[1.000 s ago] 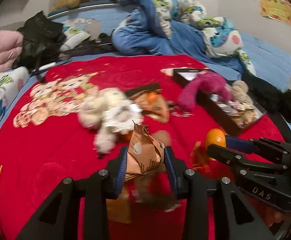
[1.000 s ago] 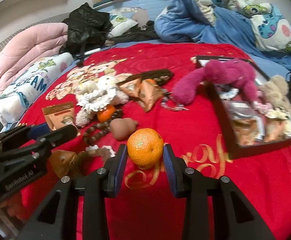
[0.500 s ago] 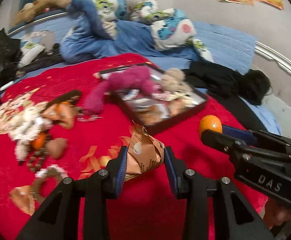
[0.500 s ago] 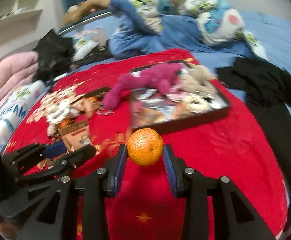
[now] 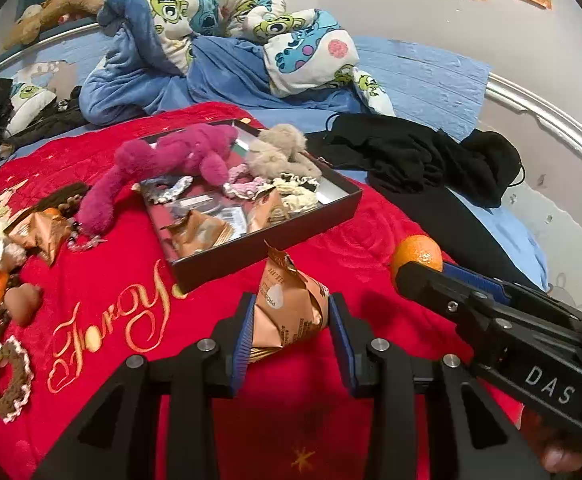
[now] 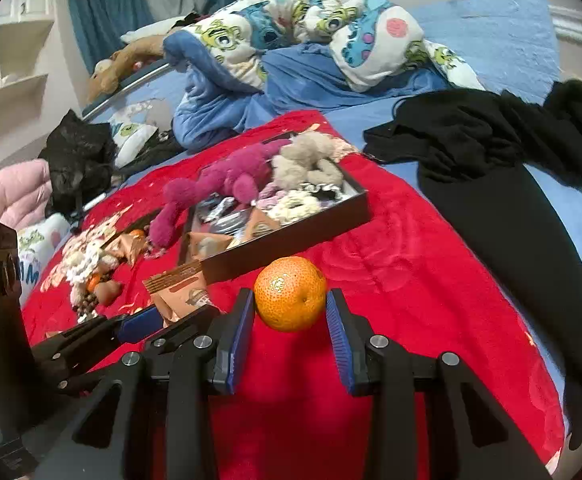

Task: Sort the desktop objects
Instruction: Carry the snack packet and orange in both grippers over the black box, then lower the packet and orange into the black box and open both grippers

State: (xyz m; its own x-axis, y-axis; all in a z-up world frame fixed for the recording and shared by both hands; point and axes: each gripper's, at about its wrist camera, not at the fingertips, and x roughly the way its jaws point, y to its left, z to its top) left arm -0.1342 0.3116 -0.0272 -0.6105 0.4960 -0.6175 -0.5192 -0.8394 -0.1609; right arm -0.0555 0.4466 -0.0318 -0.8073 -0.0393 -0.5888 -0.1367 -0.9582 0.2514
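A snack packet (image 5: 289,312) is pinched by the left gripper (image 5: 291,320), a tangerine (image 6: 290,299) by the right gripper (image 6: 291,320). Both have been carried nearer the black tray (image 5: 275,240).

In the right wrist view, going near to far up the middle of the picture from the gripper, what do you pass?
Right gripper → tangerine clamped between its pads → near wall of the dark tray → cream knitted piece inside the tray → beige plush → blue blanket → cartoon-print quilt.
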